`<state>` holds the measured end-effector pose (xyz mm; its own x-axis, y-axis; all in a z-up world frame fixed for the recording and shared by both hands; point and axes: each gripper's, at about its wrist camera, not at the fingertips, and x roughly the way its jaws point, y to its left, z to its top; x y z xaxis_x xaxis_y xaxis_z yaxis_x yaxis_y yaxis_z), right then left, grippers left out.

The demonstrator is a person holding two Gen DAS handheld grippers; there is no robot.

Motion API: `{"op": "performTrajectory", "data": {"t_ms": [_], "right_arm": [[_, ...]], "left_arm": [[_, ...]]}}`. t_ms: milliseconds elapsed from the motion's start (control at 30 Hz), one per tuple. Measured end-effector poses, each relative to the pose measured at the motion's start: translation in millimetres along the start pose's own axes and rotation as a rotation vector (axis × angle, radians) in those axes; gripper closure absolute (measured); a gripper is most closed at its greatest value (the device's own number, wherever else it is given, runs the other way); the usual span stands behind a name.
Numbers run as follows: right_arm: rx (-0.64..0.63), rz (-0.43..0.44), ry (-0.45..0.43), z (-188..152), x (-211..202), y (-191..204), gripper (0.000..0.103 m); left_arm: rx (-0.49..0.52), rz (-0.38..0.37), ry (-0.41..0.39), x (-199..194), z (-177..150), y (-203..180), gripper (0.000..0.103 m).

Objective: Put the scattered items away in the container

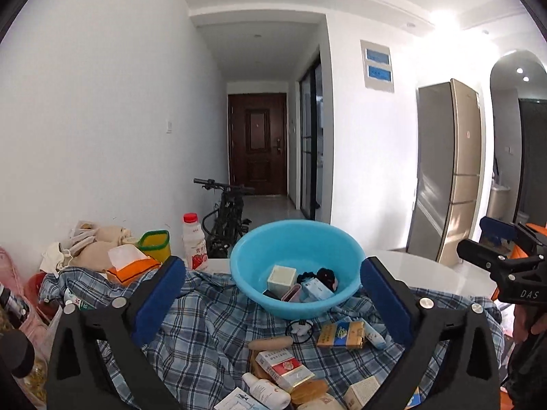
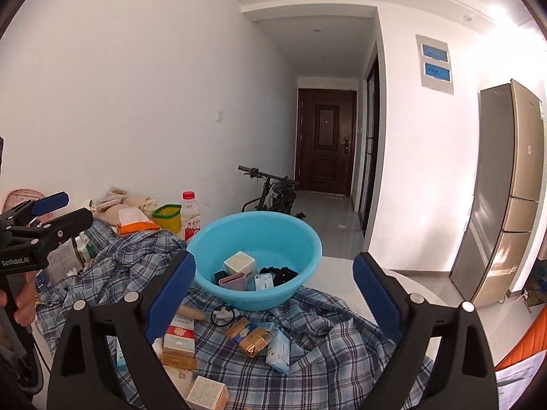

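Both hand-held grippers, left [image 1: 273, 294] marked "GenRobot.AI", right [image 2: 273, 290] "DAS", gape empty before the blue basin [image 1: 296, 256].

Brown door [image 1: 257, 143] at the hallway end, bike [image 1: 225, 213] parked by the left wall before it. Gold fridge [image 1: 448, 171] on the right, two blue panels [image 1: 377, 65] on the wall beside it. Light switch [image 1: 168, 126] on the left wall. Red-capped drink bottle [image 1: 195, 242], green-rimmed yellow cup [image 1: 155, 244], orange tissue pack [image 1: 131, 263] and beige cloth bags [image 1: 92, 242] along the wall.
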<state>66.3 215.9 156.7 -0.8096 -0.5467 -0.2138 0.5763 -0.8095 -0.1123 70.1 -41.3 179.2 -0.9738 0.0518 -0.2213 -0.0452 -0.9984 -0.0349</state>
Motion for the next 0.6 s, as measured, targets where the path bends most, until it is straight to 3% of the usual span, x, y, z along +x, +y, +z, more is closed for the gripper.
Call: {"op": "performTrajectory", "data": {"t_ms": [133, 367, 500, 600], "right_arm": [[-0.006, -0.045, -0.079, -19, -5, 5, 0.010], [-0.045, -0.138, -0.185, -57, -16, 17, 0.009], [-0.082, -0.228, -0.209, -79, -11, 20, 0.005], [-0.065, -0.235, -0.217, -95, -5, 19, 0.005]], "left_arm": [[-0.024, -0.012, -0.052, -6, -16, 0, 0.000], [-0.032, 0.042, -0.179, -7, -61, -6, 0.000], [-0.024, 0.050, -0.152, 4, -85, -10, 0.000], [-0.008, 0.059, -0.103, 19, -101, -12, 0.000]]}}
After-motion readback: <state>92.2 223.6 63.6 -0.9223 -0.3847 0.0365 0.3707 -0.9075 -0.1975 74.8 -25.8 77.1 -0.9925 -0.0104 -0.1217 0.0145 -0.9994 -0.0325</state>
